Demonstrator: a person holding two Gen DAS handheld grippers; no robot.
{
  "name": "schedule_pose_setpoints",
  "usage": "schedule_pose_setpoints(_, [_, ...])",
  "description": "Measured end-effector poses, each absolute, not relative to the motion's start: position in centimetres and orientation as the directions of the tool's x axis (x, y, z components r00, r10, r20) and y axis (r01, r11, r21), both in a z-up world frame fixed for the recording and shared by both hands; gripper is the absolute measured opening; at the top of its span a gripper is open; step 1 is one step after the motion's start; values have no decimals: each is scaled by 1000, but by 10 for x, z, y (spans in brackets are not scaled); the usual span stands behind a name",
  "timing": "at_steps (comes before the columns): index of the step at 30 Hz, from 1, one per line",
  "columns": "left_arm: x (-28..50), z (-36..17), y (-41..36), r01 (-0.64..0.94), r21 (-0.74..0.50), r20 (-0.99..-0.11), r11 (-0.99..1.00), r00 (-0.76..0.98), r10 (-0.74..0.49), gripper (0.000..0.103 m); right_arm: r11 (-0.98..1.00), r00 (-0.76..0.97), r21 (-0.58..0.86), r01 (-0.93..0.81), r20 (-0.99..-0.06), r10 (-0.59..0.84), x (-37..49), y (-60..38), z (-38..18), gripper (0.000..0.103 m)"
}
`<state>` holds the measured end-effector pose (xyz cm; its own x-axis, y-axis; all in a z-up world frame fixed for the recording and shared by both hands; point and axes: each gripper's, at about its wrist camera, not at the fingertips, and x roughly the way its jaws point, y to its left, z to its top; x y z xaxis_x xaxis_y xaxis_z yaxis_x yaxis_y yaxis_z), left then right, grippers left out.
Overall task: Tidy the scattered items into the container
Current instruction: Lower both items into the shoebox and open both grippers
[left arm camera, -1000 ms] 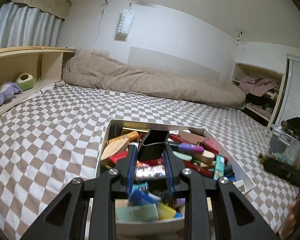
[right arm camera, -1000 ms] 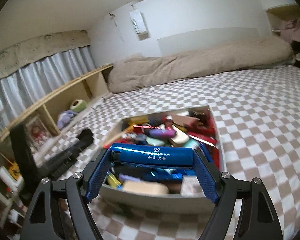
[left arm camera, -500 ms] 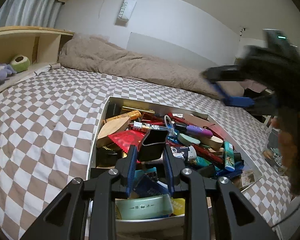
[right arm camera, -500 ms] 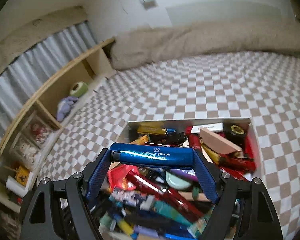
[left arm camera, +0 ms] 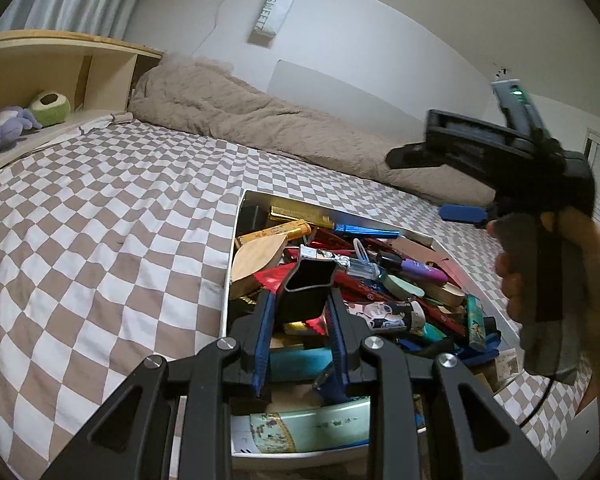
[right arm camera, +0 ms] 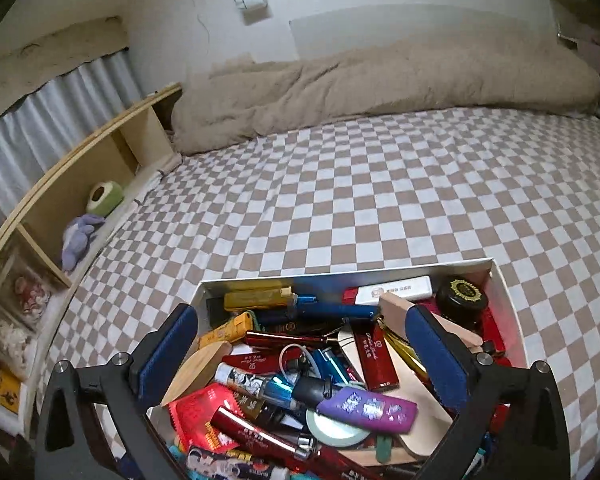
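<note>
A white rectangular box [left arm camera: 236, 236] [right arm camera: 504, 280] sits on the checkered bed, heaped with several small items. My left gripper [left arm camera: 300, 312] is shut on a black open-topped holder [left arm camera: 308, 288] and holds it over the box's near half. My right gripper [right arm camera: 300, 344] is open and empty above the box; it also shows in the left wrist view [left arm camera: 460, 213] at the right, held in a hand. A blue metallic pen case [right arm camera: 332, 311] [left arm camera: 366, 231] lies in the box's far end, between a gold box [right arm camera: 258, 298] and a white-and-red box [right arm camera: 388, 291].
A beige duvet [right arm camera: 380, 84] is bunched along the far wall. A wooden shelf [right arm camera: 80, 184] on the left holds a green plush [right arm camera: 106, 198] and a purple plush [right arm camera: 78, 236]. Checkered sheet [right arm camera: 380, 200] spreads around the box.
My right gripper moved forward over the box, opened and let go of the blue pen case, which now lies in the far end. The left gripper lowered slightly, still holding the black holder.
</note>
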<state>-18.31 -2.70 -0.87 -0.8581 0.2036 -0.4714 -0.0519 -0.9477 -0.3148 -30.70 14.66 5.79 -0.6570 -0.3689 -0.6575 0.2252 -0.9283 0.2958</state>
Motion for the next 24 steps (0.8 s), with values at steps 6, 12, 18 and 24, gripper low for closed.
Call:
schedule_pose_setpoints(6, [-197,-1,-31,-80,-365,-486,-928,-834,263,26,-908,-656,342,242,-632,-413,-285,164,62,103])
schedule_pose_setpoints(12, [-220,21,-35,-86,-308,-520,-947,-818,244,26,-901,-657,341,269,-619,-431,-259,174,63,103])
schedule_pose_setpoints(18, [-254,41,-35,-85,-209,-571,-974,-798,193,26,-893,-654,332,304,-610,-449,-237,179,62,103])
schedule_pose_setpoints(24, [-287,37,-32,-68,-147,-636,-987,-758,147,26,-882,-633,368,296,-616,-469,-230,192,53,103])
